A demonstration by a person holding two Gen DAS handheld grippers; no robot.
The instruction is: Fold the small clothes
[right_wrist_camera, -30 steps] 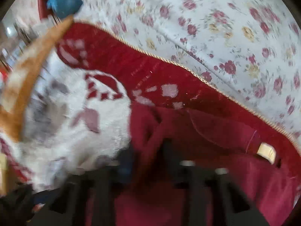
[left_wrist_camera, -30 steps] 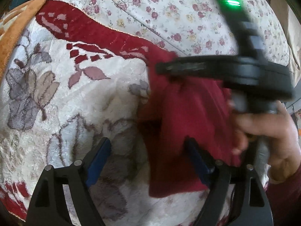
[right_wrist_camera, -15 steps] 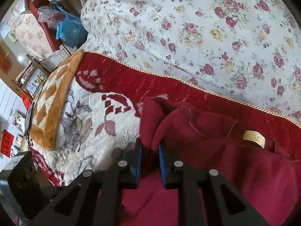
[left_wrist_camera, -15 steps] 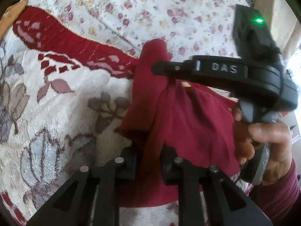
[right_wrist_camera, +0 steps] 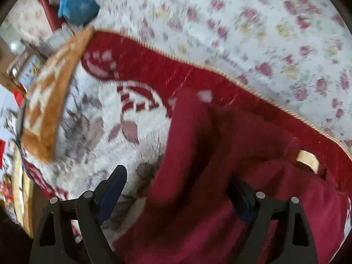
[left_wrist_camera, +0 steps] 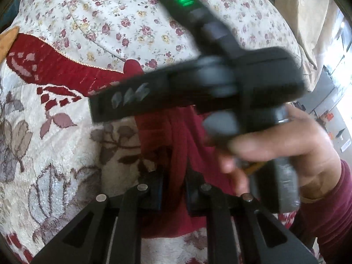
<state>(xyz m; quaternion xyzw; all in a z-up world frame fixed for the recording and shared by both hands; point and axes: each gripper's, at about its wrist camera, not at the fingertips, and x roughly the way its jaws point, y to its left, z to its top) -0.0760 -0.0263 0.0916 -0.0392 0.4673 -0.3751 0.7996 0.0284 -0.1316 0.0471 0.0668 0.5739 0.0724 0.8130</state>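
Maroon garment is lying bunched on the plush patterned blanket covering the bed, close to the blanket's red border where it is meeting the floral sheet. In the left wrist view, the left gripper is pinching a vertical ridge of the maroon cloth, its blue-padded fingers sitting close together with the fabric squeezed between them. Above it, the right gripper's black body is crossing the frame, blurred, with a green light glowing on top, and the person's right hand is wrapping around its handle; its fingers are hidden from this side.

In the right wrist view, the right gripper is sitting with its fingers spread wide apart, one over the white pile of the blanket and the other against the garment, gripping nothing. A raised fold of the garment is running up between them. A tan label is showing at the garment's neckline, near the blanket's border. An orange patterned cloth is lying at the blanket's far left edge.
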